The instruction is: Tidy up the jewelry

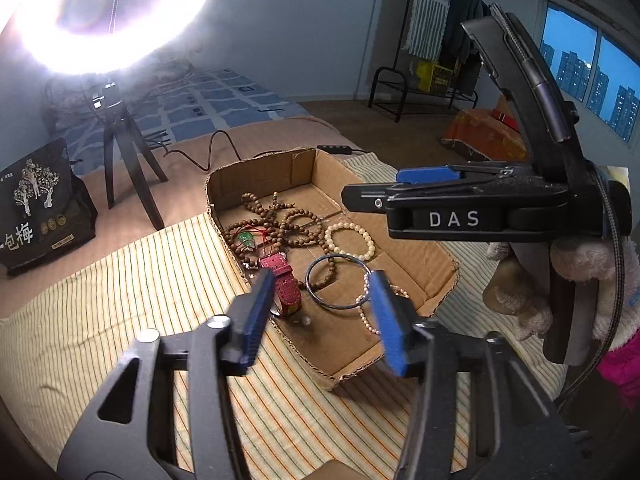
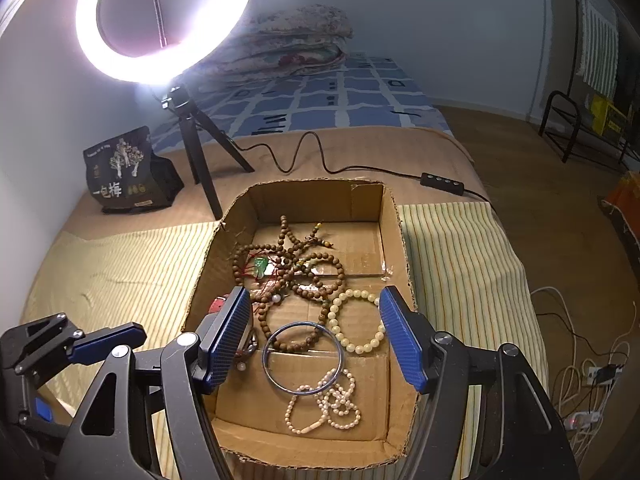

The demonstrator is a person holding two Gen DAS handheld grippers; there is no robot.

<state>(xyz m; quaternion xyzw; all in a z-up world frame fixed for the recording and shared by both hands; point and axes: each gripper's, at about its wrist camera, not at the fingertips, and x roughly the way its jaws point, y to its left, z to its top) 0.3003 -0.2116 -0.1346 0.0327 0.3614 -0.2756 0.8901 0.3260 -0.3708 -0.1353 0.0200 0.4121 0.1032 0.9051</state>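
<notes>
An open cardboard box (image 1: 420,256) (image 2: 394,216) holds the jewelry. Inside lie brown wooden bead strings (image 1: 280,220) (image 2: 304,268), a green pendant (image 1: 246,239) (image 2: 261,266), a cream bead bracelet (image 1: 350,241) (image 2: 356,322), a blue-grey bangle (image 1: 338,282) (image 2: 303,357), a small pearl strand (image 1: 366,312) (image 2: 328,408) and a red watch strap (image 1: 286,284). My left gripper (image 1: 320,316) is open and empty, above the box's near left side. My right gripper (image 2: 316,336) is open and empty, above the bangle; it also shows in the left wrist view (image 1: 372,200).
The box sits on a striped cloth (image 1: 120,300) (image 2: 460,264) on a bed. A ring light on a tripod (image 1: 116,152) (image 2: 200,152), a dark snack bag (image 1: 36,208) (image 2: 124,168) and a cable with switch (image 2: 440,180) stand behind. Floor cables (image 2: 592,376) lie at right.
</notes>
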